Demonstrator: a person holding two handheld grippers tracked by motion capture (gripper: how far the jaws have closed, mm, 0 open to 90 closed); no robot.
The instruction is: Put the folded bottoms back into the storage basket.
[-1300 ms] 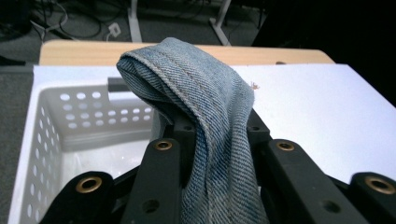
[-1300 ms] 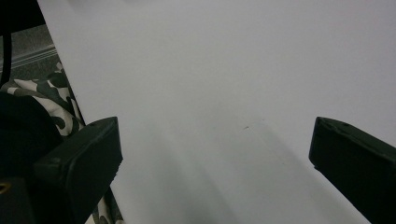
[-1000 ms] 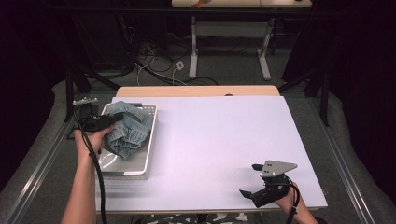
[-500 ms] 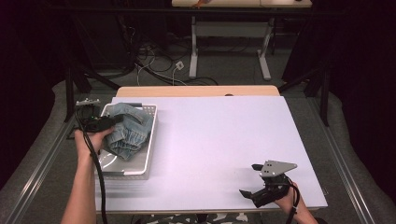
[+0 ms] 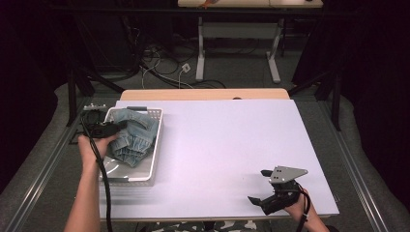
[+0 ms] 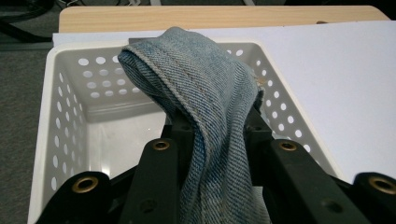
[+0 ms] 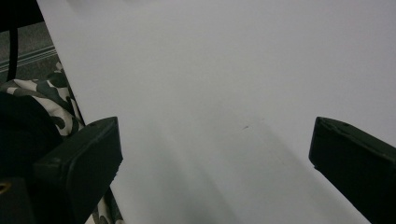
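Left gripper [image 6: 212, 140]: jaws drawn in on a fold of the denim garment [image 6: 205, 88], cloth pinched between the two black jaws. In the left gripper view the fold rises from between the jaws, arches over and hangs toward the far side; hem seam runs along the crest of the arch. So the grip is on a doubled band, not a single layer.

High view: same gripper [image 5: 113, 129] sits at the near-left rim of the white perforated basket [image 5: 155, 145], pointing right into it. Bulk of the denim [image 5: 133, 140] lies inside the basket, to the right and slightly near of the jaws, bunched with no clear long axis; only the held band has a direction, roughly left to right from the jaws into the heap.

Basket stands at the left edge of the white table sheet [image 5: 232, 140], far left quadrant.

Right gripper [image 5: 263, 191]: at the near right of the table, well apart from the basket. Right gripper view shows its jaws spread wide with nothing between them, bare sheet [image 7: 210, 93] beyond.

Judgement: left hand is the one on the cloth and much the nearer. Open table lies to the right of the basket, so a lift would have to clear the right basket wall. The trailing heap may snag on the rim
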